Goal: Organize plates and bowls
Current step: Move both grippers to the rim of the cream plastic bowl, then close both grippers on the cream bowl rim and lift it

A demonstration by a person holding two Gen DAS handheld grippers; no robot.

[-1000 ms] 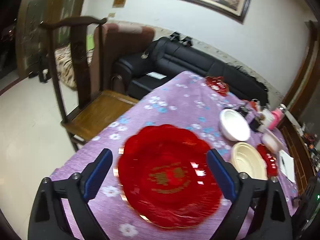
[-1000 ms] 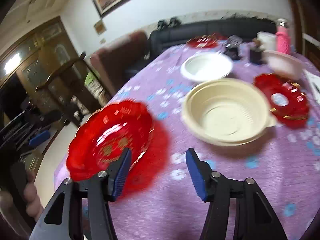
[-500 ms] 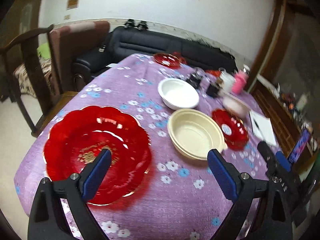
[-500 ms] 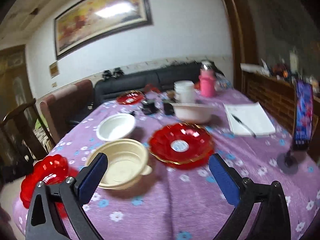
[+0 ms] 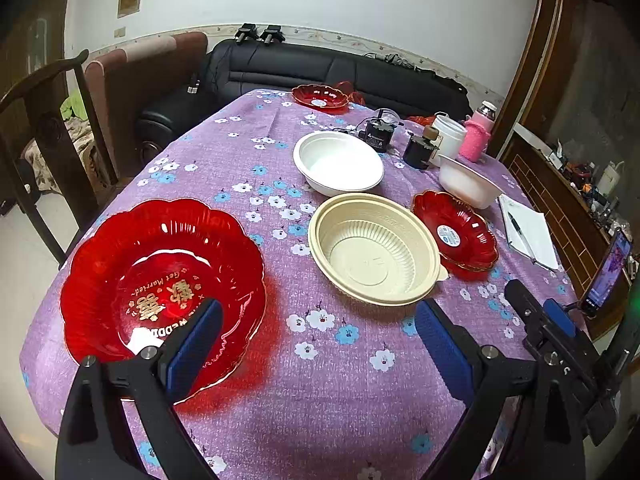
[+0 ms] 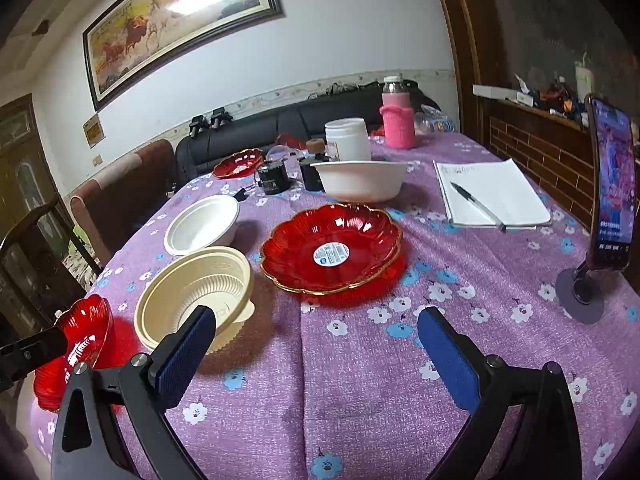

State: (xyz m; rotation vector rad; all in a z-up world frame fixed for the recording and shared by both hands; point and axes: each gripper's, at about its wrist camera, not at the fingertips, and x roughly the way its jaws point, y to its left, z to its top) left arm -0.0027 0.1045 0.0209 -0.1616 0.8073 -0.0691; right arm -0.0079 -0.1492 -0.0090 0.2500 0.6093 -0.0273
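A large red plate lies at the near left of the purple table; it also shows in the right wrist view. A cream bowl sits mid-table, a white bowl behind it. A small red plate lies right of the cream bowl. Another white bowl and a far red plate stand further back. My left gripper is open and empty above the near edge. My right gripper is open and empty, short of the small red plate.
A notepad with pen, a phone on a stand, a pink bottle, a white jar and black adapters occupy the back and right. A wooden chair stands left; a black sofa lies behind.
Both grippers have pulled back from the large red plate, which now lies on the table. The right gripper has opened wide and turned right toward the small red plate.
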